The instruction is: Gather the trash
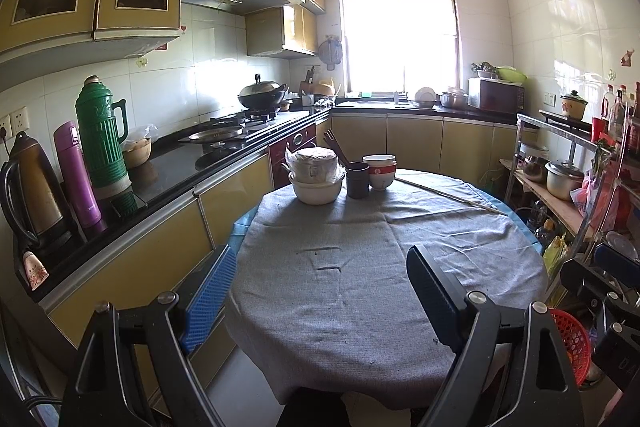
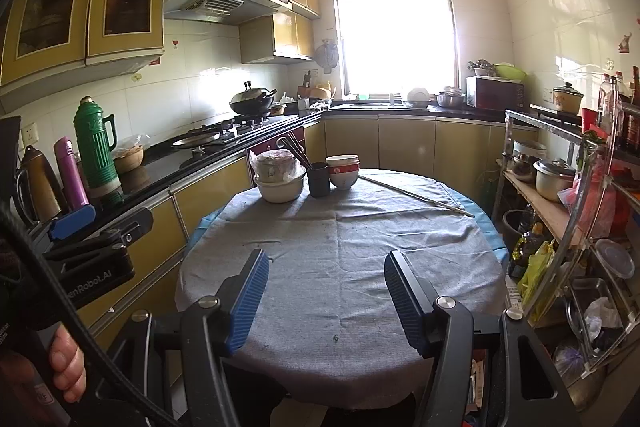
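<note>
The near and middle table lies bare cloth, open to reach over. At the far edge stand a pot in a bowl, a dark cup and stacked bowls; a long stick lies right of them. Counter left, rack right hem the sides

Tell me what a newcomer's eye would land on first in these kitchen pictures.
First the blazing window on the far wall, washing out the middle of the room. Next the round table under a grey cloth, bare except for bowls and a dark cup clustered at its far edge. Then the green flask upright on the black counter at left, beside a purple bottle.
</note>
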Demonstrator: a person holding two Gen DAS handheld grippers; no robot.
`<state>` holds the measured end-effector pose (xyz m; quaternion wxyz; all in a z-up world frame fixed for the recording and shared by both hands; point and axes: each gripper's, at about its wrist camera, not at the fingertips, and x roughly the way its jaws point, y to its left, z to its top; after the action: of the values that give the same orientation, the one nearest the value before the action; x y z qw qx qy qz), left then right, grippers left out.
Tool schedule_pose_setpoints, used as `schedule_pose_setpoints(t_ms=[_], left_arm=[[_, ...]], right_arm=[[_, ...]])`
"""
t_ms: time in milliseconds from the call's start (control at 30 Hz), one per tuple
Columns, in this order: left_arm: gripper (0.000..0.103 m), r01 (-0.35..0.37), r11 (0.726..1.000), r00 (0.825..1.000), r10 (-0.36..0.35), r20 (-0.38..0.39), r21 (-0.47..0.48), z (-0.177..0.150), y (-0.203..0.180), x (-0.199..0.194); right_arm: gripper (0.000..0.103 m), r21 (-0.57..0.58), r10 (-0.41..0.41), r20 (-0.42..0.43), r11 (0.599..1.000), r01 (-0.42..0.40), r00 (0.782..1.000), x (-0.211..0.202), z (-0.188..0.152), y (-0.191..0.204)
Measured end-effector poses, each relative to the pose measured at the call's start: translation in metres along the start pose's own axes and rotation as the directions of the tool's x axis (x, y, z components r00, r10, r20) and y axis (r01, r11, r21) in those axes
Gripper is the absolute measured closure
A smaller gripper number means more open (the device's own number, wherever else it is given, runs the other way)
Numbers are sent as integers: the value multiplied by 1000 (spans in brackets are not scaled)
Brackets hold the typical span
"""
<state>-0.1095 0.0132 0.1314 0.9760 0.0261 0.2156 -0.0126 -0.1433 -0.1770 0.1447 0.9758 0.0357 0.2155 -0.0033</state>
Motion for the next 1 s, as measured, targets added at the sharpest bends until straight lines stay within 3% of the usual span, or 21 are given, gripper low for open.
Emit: schedule_pose_setpoints(t_ms=[1000], left_arm=[[16,1,1000,1000,-1,-8,5,-1,-1,1]], right_arm=[[39,3,-1,7,1000,1,1000,1,-1,1]])
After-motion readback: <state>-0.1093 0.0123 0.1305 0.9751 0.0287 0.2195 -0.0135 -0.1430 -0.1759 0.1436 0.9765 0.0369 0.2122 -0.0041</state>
